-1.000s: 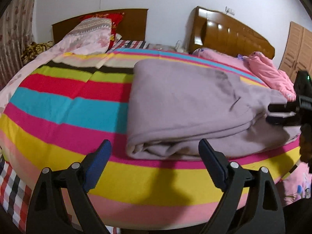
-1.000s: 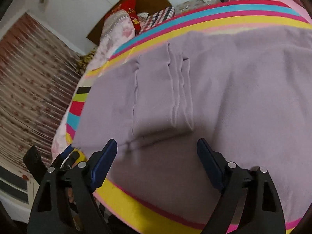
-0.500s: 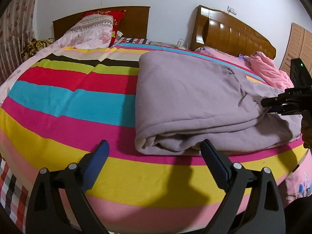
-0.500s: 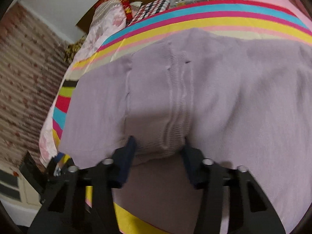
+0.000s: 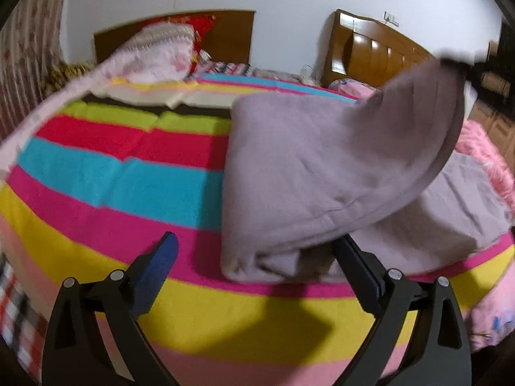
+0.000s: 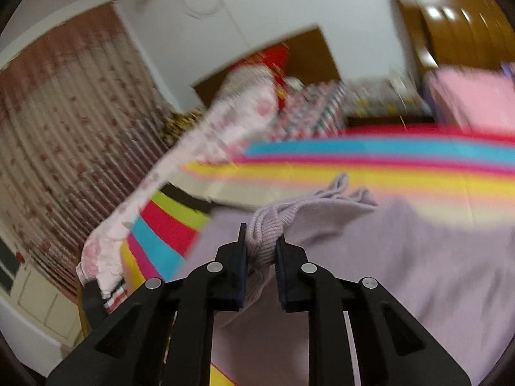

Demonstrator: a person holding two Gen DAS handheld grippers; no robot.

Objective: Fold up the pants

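My worry is the lilac pants [image 5: 322, 173] slipping: my right gripper [image 6: 261, 254] pinches only the bunched ribbed waistband [image 6: 268, 225], and a quick lift could pull the knit free or drag the whole stack askew on the striped blanket [image 5: 122, 180]. On the left, my left gripper [image 5: 257, 267] stands wide, holding nothing, its right-hand pad close by the near folded edge. On the right, the jaws have just been closing and now clamp the waistband, raised above the pants lying on the bed.
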